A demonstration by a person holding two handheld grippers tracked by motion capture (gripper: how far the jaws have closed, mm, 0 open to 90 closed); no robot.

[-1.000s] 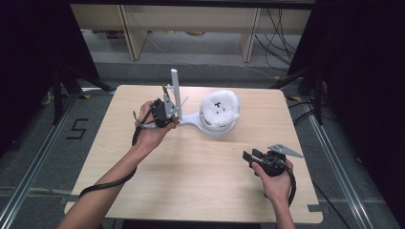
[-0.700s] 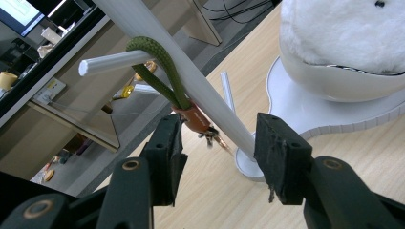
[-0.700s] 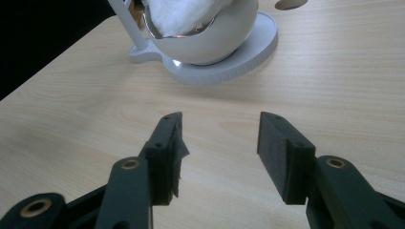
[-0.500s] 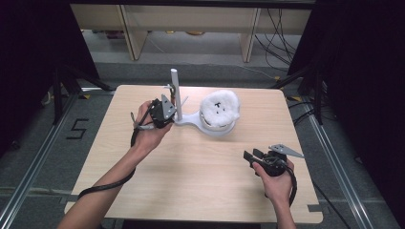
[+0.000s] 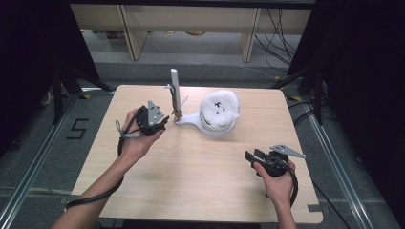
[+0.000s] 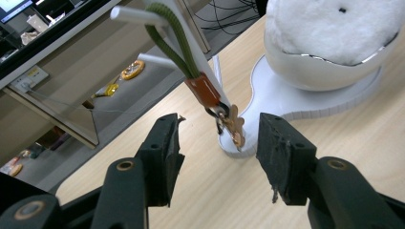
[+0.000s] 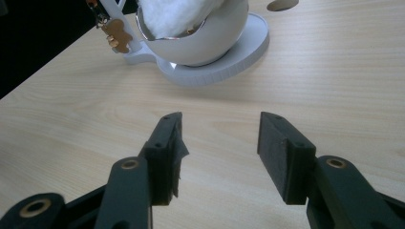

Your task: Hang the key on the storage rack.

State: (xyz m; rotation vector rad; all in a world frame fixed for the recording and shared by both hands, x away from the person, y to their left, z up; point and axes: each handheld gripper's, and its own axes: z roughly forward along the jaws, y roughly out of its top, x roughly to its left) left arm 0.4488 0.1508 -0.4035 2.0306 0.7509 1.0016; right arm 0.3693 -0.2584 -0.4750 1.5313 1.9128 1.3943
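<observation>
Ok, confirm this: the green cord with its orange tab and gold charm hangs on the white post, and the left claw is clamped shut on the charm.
Not quite. In the left gripper view the left claw stands open, its jaws apart on either side of the gold charm, touching nothing. The green cord with its orange tab does hang on the white post.

Green cord; orange tag; white stand; black grippers.

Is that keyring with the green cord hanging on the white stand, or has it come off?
Hanging. The green cord loops over a peg on the white stand, and the orange tag and charm dangle beside the post.
</observation>
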